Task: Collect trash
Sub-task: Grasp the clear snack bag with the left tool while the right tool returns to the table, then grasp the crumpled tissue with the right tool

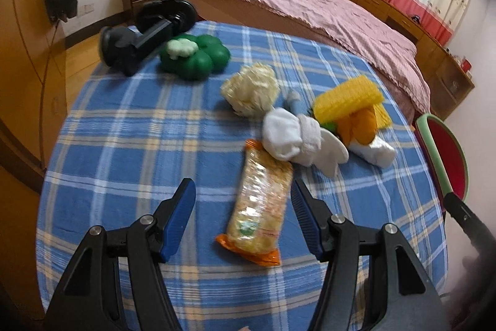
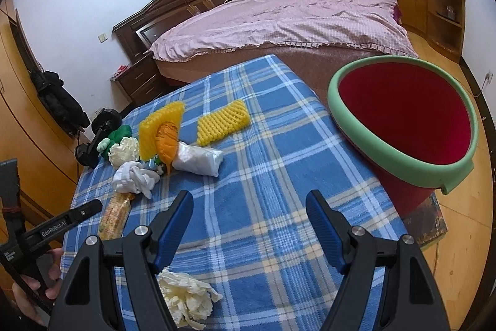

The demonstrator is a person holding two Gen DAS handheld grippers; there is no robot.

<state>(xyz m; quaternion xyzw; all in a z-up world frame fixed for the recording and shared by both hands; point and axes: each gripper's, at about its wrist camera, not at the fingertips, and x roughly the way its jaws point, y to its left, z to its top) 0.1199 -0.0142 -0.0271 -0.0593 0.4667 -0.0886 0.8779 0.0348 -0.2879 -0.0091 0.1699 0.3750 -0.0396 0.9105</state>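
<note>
My left gripper is open, low over the blue plaid table, its fingers either side of a clear-and-orange snack wrapper. Beyond it lie crumpled white tissue, cream foam netting, yellow foam netting, an orange wrapper and a white bag. My right gripper is open and empty over the table, with a crumpled cream tissue below its left finger. The red bin with a green rim stands off the table's right edge. The wrapper also shows in the right wrist view.
A green toy pepper and a black stand sit at the table's far left. A second yellow netting piece lies mid-table. A bed with a pink cover is behind; wooden cabinets line the walls.
</note>
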